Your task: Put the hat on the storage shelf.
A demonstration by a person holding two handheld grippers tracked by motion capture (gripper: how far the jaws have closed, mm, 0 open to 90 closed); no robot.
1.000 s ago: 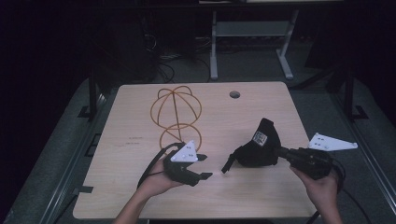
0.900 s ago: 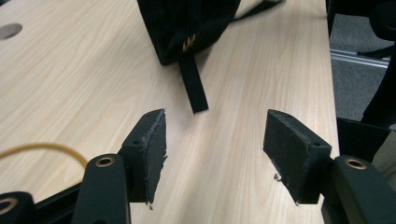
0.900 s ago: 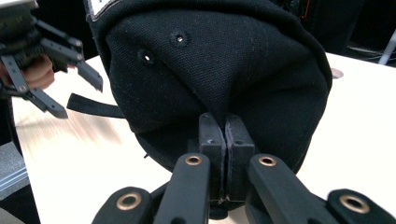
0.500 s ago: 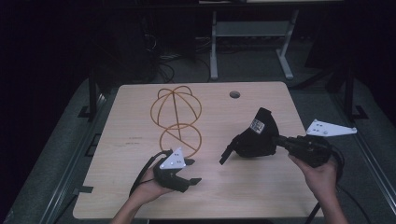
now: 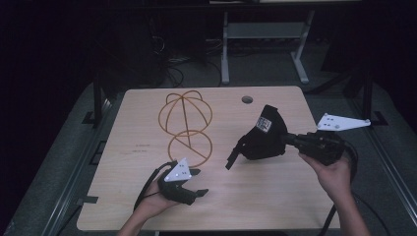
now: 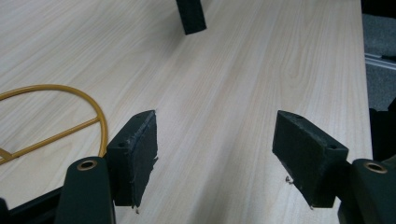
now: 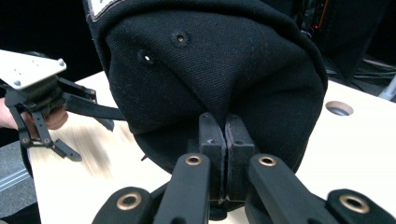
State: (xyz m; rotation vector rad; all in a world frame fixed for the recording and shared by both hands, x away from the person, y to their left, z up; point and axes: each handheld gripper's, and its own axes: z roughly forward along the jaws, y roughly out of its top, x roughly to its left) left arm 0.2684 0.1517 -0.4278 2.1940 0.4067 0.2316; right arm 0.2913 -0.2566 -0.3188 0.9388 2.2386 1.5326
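The right gripper (image 5: 287, 140), held at the right of the table, had its jaws pressed together on a fold of fabric at the edge of a black cap (image 5: 261, 135), as the right gripper view showed closely (image 7: 219, 140). The light wooden table (image 5: 147, 123) was the largest thing in the scene, with a round hole (image 5: 247, 100) near its far edge. On its left half, toward the far side, stood a gold wire stand (image 5: 185, 125), made of a rounded cage above a ring base. The cap hung clear of the tabletop, right of centre, its crown up and a strap (image 5: 235, 155) trailing down toward the near left. The stand lay to the left of the cap and slightly farther away, well apart from it. The left gripper (image 5: 194, 183) rested low at the near left of the table with its jaws spread wide and nothing between them; the left gripper view (image 6: 215, 154) showed bare wood there and part of the stand's ring just beside one jaw. The left gripper was nearer the stand, and the right one carried the cap.
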